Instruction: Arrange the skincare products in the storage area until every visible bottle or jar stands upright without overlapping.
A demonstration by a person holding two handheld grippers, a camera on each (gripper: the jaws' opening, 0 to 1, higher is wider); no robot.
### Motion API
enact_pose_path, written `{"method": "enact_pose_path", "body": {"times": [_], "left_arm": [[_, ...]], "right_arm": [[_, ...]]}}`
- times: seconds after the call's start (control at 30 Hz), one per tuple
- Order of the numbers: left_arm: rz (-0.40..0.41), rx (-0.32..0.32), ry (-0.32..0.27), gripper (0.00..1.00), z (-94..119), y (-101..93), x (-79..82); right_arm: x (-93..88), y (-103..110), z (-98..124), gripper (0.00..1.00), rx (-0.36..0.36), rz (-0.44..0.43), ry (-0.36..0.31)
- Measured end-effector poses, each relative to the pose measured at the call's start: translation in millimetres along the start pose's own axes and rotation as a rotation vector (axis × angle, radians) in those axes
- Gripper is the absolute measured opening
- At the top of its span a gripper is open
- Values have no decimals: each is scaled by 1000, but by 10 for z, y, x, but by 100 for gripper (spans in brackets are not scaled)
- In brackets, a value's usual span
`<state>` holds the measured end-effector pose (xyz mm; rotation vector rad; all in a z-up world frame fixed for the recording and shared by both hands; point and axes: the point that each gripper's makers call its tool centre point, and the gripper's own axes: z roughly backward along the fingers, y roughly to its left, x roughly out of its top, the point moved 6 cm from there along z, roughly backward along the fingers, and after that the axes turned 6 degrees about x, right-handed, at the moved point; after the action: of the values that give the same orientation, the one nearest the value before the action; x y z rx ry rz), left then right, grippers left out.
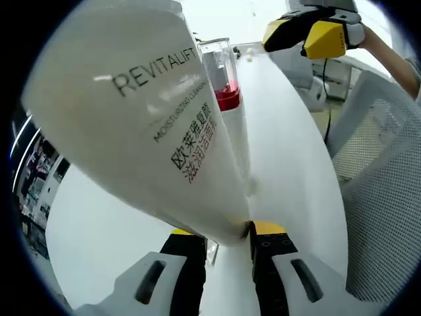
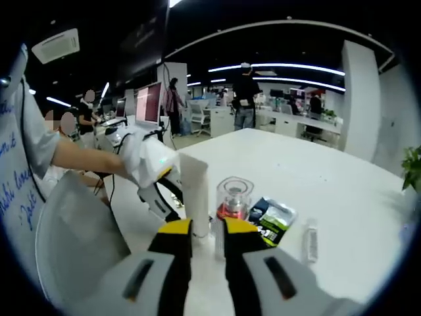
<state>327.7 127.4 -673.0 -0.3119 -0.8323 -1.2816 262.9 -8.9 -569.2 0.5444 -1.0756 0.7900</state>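
White tube point(image 1: 131, 112) top cut off, red jar point(image 1: 220, 72) partly hidden — small bottle point(image 2: 310, 242) label unreadable

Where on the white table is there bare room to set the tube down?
Bare table stretches beyond the jar, dark packet and small clear bottle. It is crowded at the near edge, where the tube, jar and left gripper cluster.

The left gripper point(image 1: 227, 240) has its jaws clamped on the crimped end of a white tube point(image 1: 138, 112). The right gripper point(image 2: 207, 230) hangs with jaws nearly together, nothing visibly between them.
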Motion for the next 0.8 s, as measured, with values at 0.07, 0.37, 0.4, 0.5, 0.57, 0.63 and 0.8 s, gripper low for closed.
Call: {"method": "enact_pose_path", "body": {"times": [0.07, 0.37, 0.4, 0.5, 0.57, 0.63, 0.8], "left_arm": [[2, -3, -1, 22, -18, 1, 13], [0, -15, 7, 22, -77, 7, 29], [-2, -17, 9, 22, -84, 7, 30], [-5, -21, 10, 22, -99, 10, 36], [-6, -23, 12, 22, -113, 22, 36], [-9, -24, 13, 22, -122, 23, 38], [-29, -18, 10, 22, -137, 4, 38]], "right_arm": [[-3, -6, 7, 18, -4, -3, 1], [-10, -16, 27, 18, -8, -7, 4], [-11, -17, 29, 18, -9, -7, 5], [-12, -23, 34, 18, -11, -9, 4], [-13, -28, 39, 18, -13, -10, 4], [-15, -31, 42, 18, -13, -11, 5], [-22, -39, 51, 17, -15, -11, 7]]}}
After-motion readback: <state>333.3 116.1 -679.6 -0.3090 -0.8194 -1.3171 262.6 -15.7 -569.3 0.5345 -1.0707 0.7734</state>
